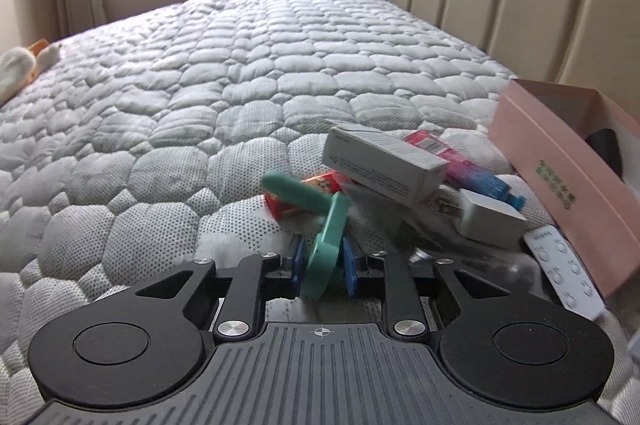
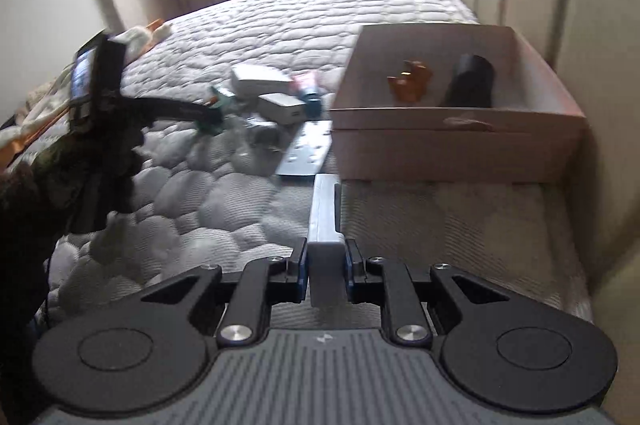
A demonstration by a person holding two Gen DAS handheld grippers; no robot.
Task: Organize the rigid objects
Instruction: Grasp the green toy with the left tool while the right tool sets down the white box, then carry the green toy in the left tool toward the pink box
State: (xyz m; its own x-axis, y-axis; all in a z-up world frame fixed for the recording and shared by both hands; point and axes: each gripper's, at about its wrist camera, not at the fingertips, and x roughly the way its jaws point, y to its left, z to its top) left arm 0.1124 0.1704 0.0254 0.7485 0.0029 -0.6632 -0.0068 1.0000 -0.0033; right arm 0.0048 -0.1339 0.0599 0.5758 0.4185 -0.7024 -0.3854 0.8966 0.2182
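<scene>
The right claw (image 2: 325,271) is clenched on a flat grey-blue rectangular bar (image 2: 325,213) whose long axis runs straight ahead toward the open pink cardboard box (image 2: 456,135) on the quilted white mattress (image 2: 224,193), so this hand looks nearer the box, just short of its near wall. The left claw (image 1: 322,263) grips a teal plastic clip-like tool (image 1: 324,245), standing near upright, left of the box. Beyond lie a grey carton (image 1: 380,165) and a white charger (image 1: 486,217).
</scene>
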